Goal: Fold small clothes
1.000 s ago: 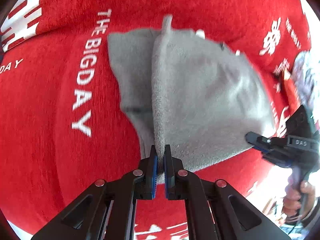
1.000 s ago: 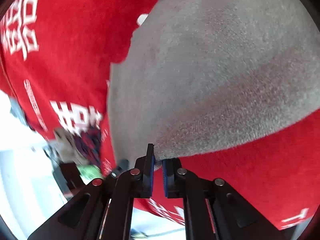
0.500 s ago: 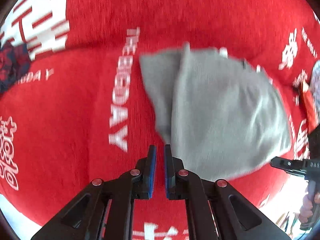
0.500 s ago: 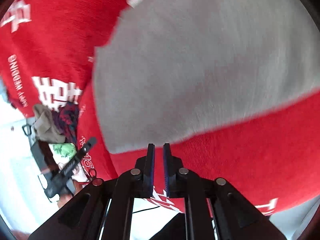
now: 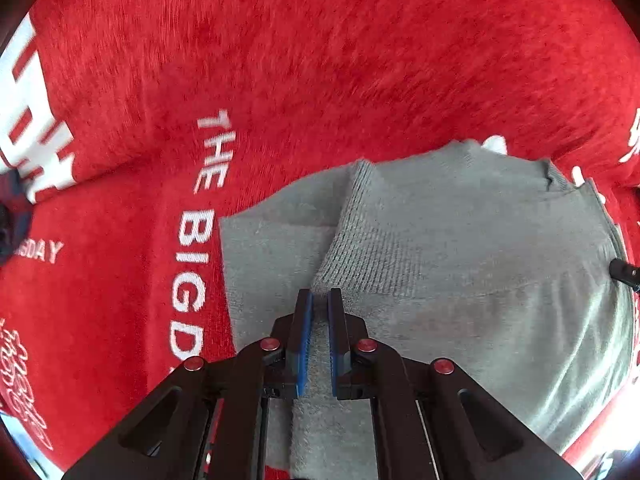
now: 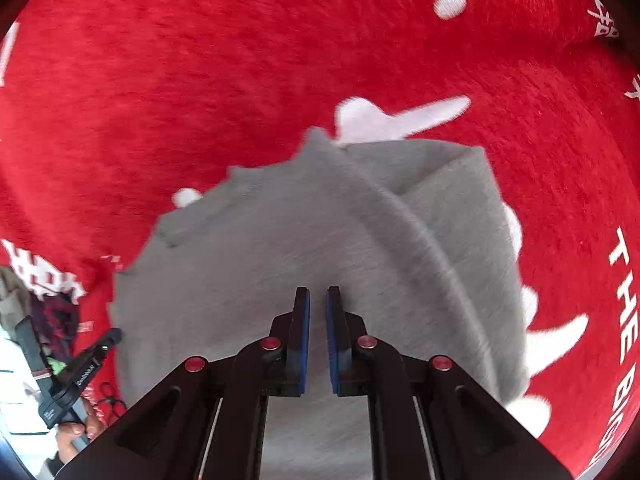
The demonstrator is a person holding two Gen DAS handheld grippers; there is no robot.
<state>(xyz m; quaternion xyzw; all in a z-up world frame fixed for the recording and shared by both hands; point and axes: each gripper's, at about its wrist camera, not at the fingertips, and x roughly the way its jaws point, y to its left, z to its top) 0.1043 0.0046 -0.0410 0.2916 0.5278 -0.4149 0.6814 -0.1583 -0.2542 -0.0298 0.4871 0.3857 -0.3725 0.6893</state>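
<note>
Both hands have swung back over the grey garment (image 5: 460, 280), left gripper (image 5: 319, 300) and right gripper (image 6: 317, 300) jaws pressed together, empty, next fold pending.

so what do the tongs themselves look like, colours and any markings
Both are alike. The left tongs and right tongs have matte black angular arms with triangular cutouts, red round rivets at the pivots, and two narrow fingers lined with blue pads. Seen from the right wrist, the left unit's black handle carries small white lettering, too small to read. No sleeves are visible.
</note>
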